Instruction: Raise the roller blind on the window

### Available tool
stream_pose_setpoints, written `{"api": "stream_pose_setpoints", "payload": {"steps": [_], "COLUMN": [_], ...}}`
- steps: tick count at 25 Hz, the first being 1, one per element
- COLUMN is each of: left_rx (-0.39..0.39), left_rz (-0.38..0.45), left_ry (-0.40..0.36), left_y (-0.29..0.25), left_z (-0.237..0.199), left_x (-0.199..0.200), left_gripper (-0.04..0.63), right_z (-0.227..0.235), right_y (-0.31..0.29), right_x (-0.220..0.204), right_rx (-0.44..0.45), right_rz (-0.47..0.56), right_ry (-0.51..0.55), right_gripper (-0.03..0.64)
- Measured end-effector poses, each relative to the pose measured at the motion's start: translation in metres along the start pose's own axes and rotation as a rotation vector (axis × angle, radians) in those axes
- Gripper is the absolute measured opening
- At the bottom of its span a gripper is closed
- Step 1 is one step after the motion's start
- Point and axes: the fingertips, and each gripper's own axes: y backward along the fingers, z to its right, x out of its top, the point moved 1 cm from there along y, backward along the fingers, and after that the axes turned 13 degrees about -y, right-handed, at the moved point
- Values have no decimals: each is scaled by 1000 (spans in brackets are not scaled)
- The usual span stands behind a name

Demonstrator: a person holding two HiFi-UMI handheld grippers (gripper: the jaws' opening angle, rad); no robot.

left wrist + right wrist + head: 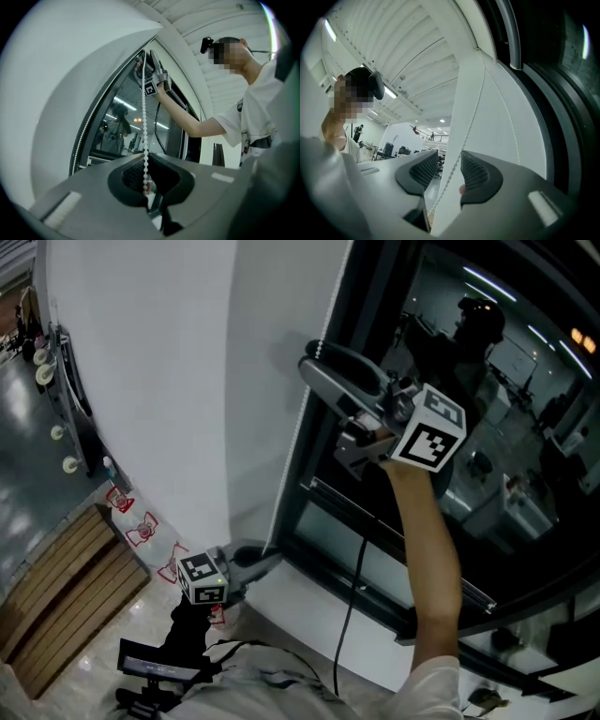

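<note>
Low beside the dark window [487, 427], the person's left gripper [146, 187] has its fingers pressed together, pinching the bead chain [144, 117] that rises straight from between them. Higher up, the right gripper [449, 171] holds its fingers spread, the chain running loose between the pads, with the white roller blind [272, 381] just beyond the fingertips.

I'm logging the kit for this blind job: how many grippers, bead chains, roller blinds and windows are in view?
grippers: 2 (left gripper, right gripper)
bead chain: 1
roller blind: 1
window: 1
total: 5
</note>
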Motion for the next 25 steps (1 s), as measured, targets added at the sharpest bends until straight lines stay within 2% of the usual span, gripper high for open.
{"api": "stream_pose_setpoints", "payload": {"steps": [12,16,21,25], "left_rx": [6,8,14,11], "left_rz": [1,0,0,-5], "left_ry": [-2,-2,4,8], "left_y": [0,0,2,1], "left_z": [-3,-3,-3,-2], "left_x": [1,0,-1,-2], "left_gripper": [-2,-2,-2,-2], "right_z": [-4,-2,0,5], "right_y": [-7,-4,-3,-2], "right_x": [47,52,47,45], "right_rx": [1,-26,-36,-82], "right_rz": [46,81,80,82], "right_ry": [67,74,55,31], "right_gripper": [122,20,17,15]}}
